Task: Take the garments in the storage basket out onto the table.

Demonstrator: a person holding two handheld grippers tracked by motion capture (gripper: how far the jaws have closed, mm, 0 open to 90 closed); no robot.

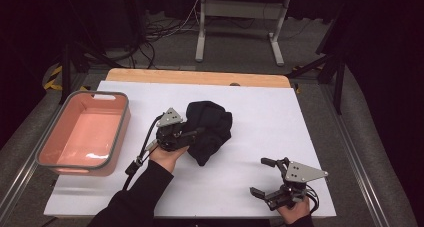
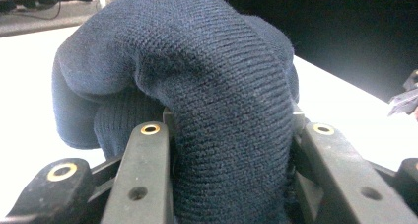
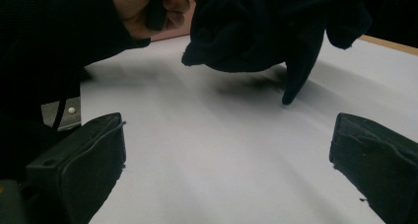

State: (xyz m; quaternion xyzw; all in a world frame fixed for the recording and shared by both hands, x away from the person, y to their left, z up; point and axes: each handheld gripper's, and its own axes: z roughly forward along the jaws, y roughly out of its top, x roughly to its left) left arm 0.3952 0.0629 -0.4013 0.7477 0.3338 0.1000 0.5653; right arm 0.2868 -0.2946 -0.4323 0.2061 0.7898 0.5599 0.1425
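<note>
A dark navy knitted garment (image 1: 210, 129) is bunched up near the middle of the white table sheet (image 1: 260, 122). My left gripper (image 1: 192, 135) is shut on a thick fold of it; in the left gripper view the ribbed knitted garment (image 2: 217, 100) bulges up between the two black jaws. In the right gripper view the knitted garment (image 3: 276, 26) hangs a little above the sheet, one corner drooping down to it. My right gripper (image 1: 263, 177) stands open near the table's front right edge, nothing between its jaws.
A pink tub with a grey rim (image 1: 82, 132) sits empty at the left edge of the table. Bare white sheet (image 3: 222, 150) lies between the right gripper and the garment. Beyond the table are a bench frame (image 1: 240, 22) and cables on the floor.
</note>
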